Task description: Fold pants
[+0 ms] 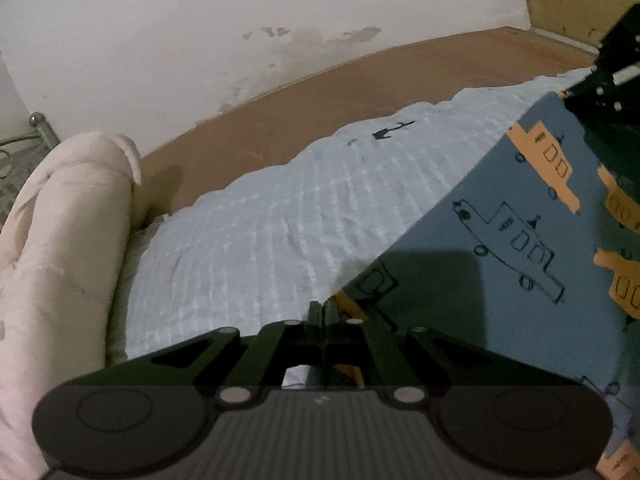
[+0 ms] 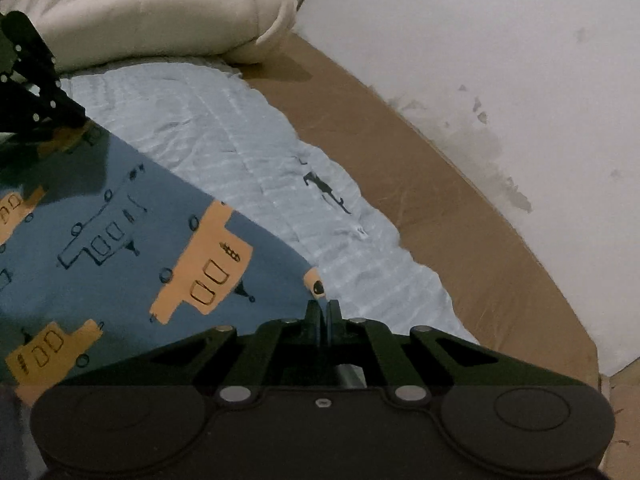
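Observation:
The pants (image 1: 520,208) are blue with orange and outlined vehicle prints. They are stretched taut between the two grippers, above a pale blue ribbed bedspread (image 1: 260,220). My left gripper (image 1: 324,308) is shut on the pants' near corner, with cloth pinched between its fingers. My right gripper (image 1: 568,94) shows at the far right, gripping the other end of the same edge. In the right wrist view, my right gripper (image 2: 323,308) is shut on the corner of the pants (image 2: 120,220). There my left gripper (image 2: 82,120) holds the far corner at the upper left.
A rolled cream duvet (image 1: 60,240) (image 2: 140,12) lies at one end of the bedspread (image 2: 220,128). A brown board (image 1: 320,92) (image 2: 460,240) runs between the bedding and a white wall (image 1: 200,20) with peeled patches. A metal bedstead (image 1: 36,128) stands behind the duvet.

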Motion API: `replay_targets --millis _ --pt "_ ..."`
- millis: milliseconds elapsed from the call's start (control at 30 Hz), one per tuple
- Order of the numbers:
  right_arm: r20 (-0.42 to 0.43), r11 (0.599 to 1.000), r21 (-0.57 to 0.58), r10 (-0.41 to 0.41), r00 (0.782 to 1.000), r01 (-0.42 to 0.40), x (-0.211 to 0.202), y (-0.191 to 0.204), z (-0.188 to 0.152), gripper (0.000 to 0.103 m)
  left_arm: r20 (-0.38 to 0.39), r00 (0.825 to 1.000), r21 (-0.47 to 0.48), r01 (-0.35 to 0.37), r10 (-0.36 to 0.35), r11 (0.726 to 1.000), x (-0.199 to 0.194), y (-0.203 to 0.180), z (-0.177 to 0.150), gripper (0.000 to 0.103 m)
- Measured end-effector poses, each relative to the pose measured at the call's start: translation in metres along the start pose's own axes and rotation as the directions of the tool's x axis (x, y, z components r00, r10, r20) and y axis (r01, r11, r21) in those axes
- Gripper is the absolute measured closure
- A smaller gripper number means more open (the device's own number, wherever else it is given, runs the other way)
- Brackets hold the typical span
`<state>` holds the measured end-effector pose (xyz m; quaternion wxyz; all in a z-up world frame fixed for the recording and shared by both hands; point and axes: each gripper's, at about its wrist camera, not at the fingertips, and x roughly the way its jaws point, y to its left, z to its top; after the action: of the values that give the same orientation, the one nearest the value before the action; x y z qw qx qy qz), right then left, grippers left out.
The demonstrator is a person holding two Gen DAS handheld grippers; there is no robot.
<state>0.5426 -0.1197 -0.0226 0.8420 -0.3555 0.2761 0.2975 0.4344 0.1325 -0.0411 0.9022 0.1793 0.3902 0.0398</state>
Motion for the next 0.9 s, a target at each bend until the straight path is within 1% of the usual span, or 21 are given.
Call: replay_targets --millis 67,133,267,433,567,667,733,900 --pt "-0.003 1.000 -0.012 -0.021 1.000 0.021 0.007 0.009 -0.002 0.102 0.006 1.000 -0.007 -0.001 0.001 1.000 0.000 -0.002 0.000 0.103" --pt "0.008 0.999 -0.007 -0.034 0.999 0.034 0.005 0.013 -0.008 0.102 0.031 1.000 0.002 -0.001 0.001 1.000 -0.007 -0.002 0.000 0.103" --pt "0.062 0.997 0.047 -0.066 0.996 0.064 -0.019 0.014 -0.017 0.102 0.089 0.996 -0.024 0.016 -0.014 1.000 -0.035 0.004 -0.004 0.103" --pt "0.135 0.992 0.067 -0.113 0.984 0.105 -0.080 0.028 -0.032 0.102 0.184 0.983 -0.023 0.035 -0.031 0.999 -0.090 0.004 -0.013 0.103" --pt "0.168 0.989 0.125 -0.103 0.980 0.083 -0.142 0.048 -0.057 0.103 0.243 0.970 -0.016 0.023 -0.018 1.000 -0.139 -0.003 -0.033 0.103" --pt "0.188 0.981 0.176 -0.110 0.976 0.076 -0.193 0.071 -0.083 0.103 0.280 0.959 0.007 0.034 -0.035 0.999 -0.176 -0.016 -0.058 0.103" --pt "0.194 0.973 0.217 -0.119 0.974 0.076 -0.223 0.090 -0.101 0.103 0.292 0.955 0.018 0.048 -0.051 0.999 -0.194 -0.025 -0.072 0.103" --pt "0.193 0.953 0.287 -0.159 0.968 0.100 -0.276 0.135 -0.139 0.103 0.309 0.948 0.068 0.058 -0.077 0.996 -0.223 -0.052 -0.115 0.103"
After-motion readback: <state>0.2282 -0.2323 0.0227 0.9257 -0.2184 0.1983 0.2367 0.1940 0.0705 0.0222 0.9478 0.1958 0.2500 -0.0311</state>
